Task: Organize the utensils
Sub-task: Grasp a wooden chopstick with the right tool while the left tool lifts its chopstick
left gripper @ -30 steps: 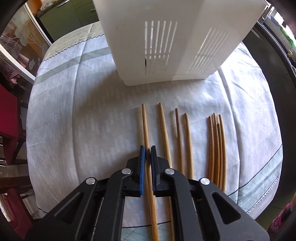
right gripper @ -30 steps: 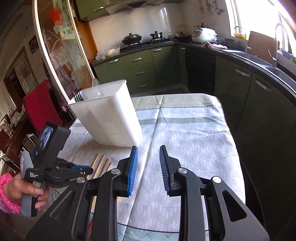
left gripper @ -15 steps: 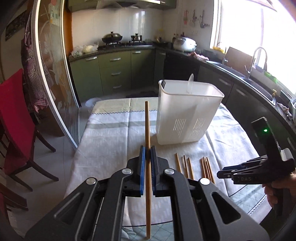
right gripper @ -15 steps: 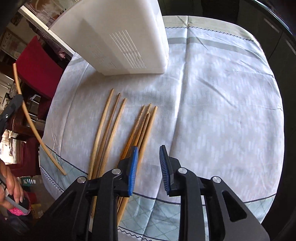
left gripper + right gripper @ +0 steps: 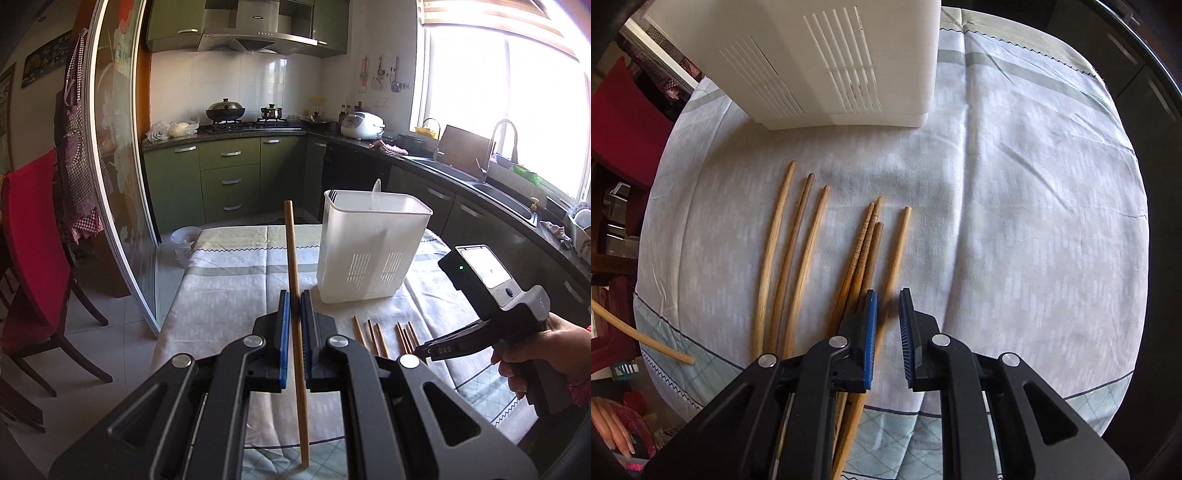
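My left gripper [image 5: 294,295] is shut on a wooden chopstick [image 5: 292,251] and holds it upright in the air, left of the white slotted utensil holder [image 5: 369,254]. A white spoon and fork tines stick out of the holder's top. Several chopsticks [image 5: 820,251] lie side by side on the tablecloth in front of the holder [image 5: 827,59]. My right gripper [image 5: 888,295] is open, low over the rightmost chopstick [image 5: 897,251], whose shaft runs between the fingers. The held chopstick's end [image 5: 639,341] shows at the left edge of the right wrist view.
The table wears a pale cloth [image 5: 1034,206] with a green checked border. A red chair [image 5: 33,258] stands left of the table. A glass sliding door, green cabinets and a sink counter surround it. The right hand-held gripper's body [image 5: 498,306] is at the table's right side.
The left gripper picked one chopstick off the cloth and raised it upright. The right gripper tilted down and came in low over the lying chopsticks, its fingers closing partway.
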A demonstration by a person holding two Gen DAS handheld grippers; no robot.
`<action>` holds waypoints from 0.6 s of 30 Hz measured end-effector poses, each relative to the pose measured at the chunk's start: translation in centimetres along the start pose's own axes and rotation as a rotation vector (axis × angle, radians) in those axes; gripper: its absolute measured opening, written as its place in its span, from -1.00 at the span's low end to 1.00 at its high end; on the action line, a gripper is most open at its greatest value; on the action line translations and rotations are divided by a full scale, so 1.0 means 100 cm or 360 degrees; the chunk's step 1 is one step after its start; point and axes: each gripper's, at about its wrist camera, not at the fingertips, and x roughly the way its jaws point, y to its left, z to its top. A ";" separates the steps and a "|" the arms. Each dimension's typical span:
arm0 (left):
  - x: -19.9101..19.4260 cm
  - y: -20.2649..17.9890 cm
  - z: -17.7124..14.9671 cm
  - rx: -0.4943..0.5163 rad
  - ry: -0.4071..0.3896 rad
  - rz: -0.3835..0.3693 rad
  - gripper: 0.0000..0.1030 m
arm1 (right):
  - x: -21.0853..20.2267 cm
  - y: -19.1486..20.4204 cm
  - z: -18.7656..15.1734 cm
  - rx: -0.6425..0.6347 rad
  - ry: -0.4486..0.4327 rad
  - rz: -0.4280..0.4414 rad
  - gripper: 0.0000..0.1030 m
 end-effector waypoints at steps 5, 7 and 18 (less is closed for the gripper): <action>-0.003 0.002 -0.001 0.0002 0.0000 -0.0004 -0.88 | 0.000 0.008 -0.001 0.0007 -0.0110 -0.0054 -0.85; -0.003 0.001 -0.002 0.0001 -0.0001 -0.0001 -0.88 | -0.001 0.008 -0.005 0.0031 -0.0142 0.0000 -0.87; -0.005 -0.006 -0.001 0.0009 0.0024 -0.0010 -0.89 | -0.102 -0.018 -0.058 0.0041 -0.0634 0.0307 -0.87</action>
